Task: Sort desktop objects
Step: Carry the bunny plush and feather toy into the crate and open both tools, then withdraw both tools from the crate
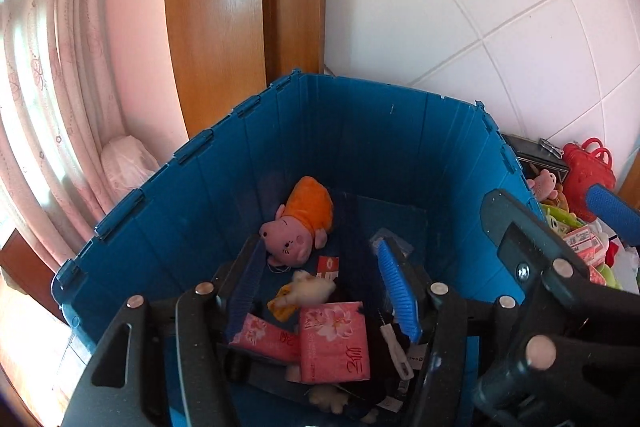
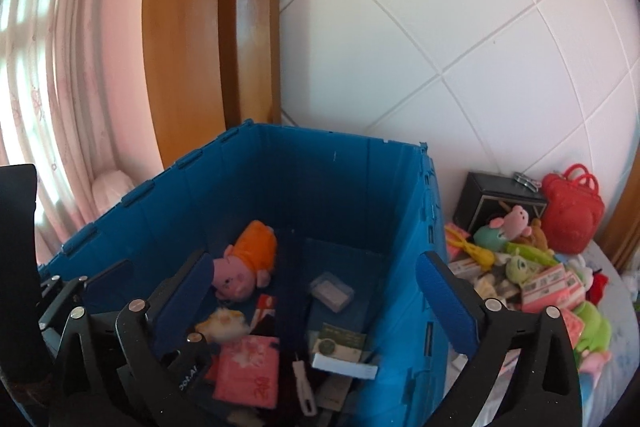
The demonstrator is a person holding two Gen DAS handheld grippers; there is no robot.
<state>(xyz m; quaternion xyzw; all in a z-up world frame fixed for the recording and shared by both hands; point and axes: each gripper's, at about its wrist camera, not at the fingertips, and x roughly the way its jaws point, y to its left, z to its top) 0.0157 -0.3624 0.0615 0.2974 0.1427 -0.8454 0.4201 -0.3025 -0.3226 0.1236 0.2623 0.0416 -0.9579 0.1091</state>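
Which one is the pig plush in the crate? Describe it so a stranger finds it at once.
Start at the big blue crate against the white tiled wall. On its floor, near the back left corner, lies the pig plush, on its side. Its pink face and bright orange body set it apart from the small cream plush and flat pink tissue packs nearer the grippers.

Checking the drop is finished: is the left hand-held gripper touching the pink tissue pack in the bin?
Apart. The left wrist view shows the left hand-held gripper open, blue pads spread wide, with the pink tissue pack lying loose on the bin's contents between them.
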